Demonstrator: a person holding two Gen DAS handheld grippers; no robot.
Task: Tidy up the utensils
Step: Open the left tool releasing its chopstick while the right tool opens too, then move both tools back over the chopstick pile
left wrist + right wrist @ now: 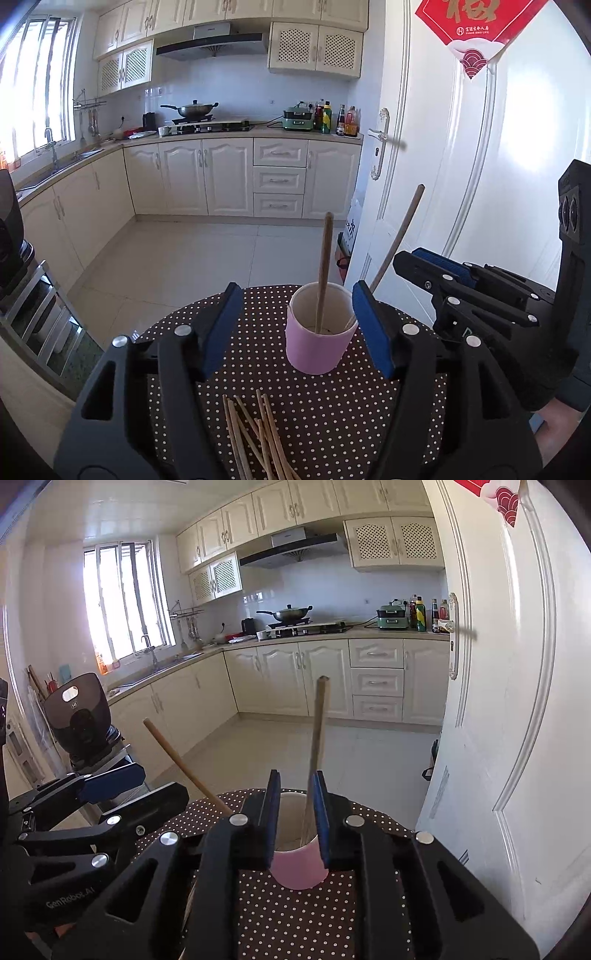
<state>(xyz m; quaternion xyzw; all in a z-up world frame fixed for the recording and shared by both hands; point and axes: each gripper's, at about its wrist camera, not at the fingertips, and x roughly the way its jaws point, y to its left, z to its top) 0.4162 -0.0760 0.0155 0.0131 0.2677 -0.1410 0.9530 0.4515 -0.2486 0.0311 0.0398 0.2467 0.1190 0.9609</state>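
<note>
A pink cup (317, 345) stands on the round polka-dot table (332, 417); it also shows in the right wrist view (299, 867). Two wooden chopsticks stand in it: one near upright (324, 266), one leaning right (400, 232). In the right wrist view they appear as an upright stick (318, 734) and one leaning left (181, 762). Several loose chopsticks (255, 439) lie on the table near me. My left gripper (295, 328) is open, its jaws either side of the cup. My right gripper (297, 819) is open and empty just above the cup rim.
A white door (480, 166) stands close on the right. A metal rack (33, 314) with a black appliance (79, 716) is at the left. Kitchen cabinets (221, 177) and tiled floor (192, 258) lie beyond the table.
</note>
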